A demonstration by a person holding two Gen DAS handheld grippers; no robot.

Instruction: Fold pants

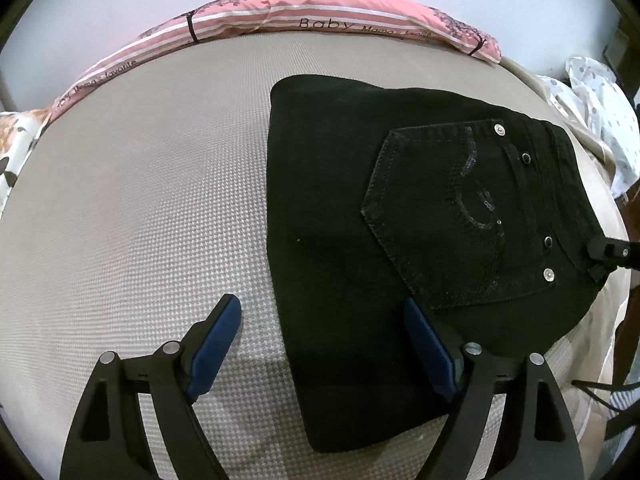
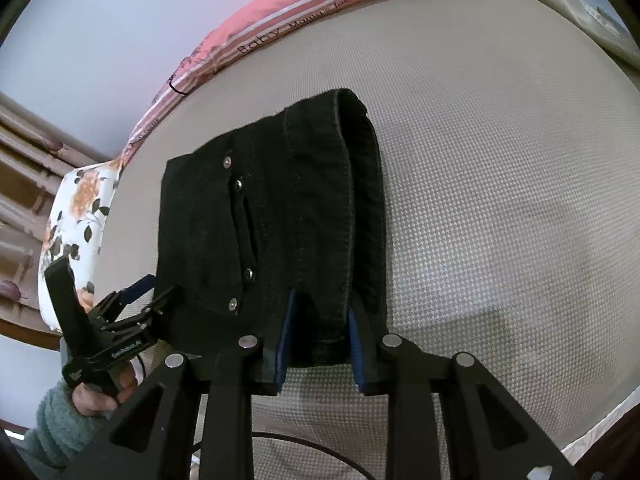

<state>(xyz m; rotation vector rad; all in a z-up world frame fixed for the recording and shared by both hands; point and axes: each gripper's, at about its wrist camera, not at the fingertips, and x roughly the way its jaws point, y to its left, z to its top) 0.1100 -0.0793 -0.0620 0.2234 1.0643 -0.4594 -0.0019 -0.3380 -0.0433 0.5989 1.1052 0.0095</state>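
Black pants (image 1: 340, 184) lie folded in a compact stack on the beige mattress (image 1: 140, 200), back pocket (image 1: 440, 220) and rivets facing up. My left gripper (image 1: 322, 302) is open and straddles the stack's near left edge, one pad over the mattress and the other over the cloth. In the right wrist view the waistband end of the pants (image 2: 200, 220) rises as a ridge between the blue pads of my right gripper (image 2: 322, 298), which touch it on both sides. The right gripper (image 1: 600, 258) also shows at the waistband in the left wrist view. The left gripper (image 2: 160, 286) appears at the stack's left side.
A pink striped pillow (image 1: 320, 12) runs along the far edge of the mattress (image 2: 500, 200). A floral pillow (image 2: 80, 216) lies at the left end. Dotted white cloth (image 1: 600, 120) is heaped at the right. A hand (image 2: 96, 396) in a green fleece sleeve (image 2: 52, 428) holds the left gripper.
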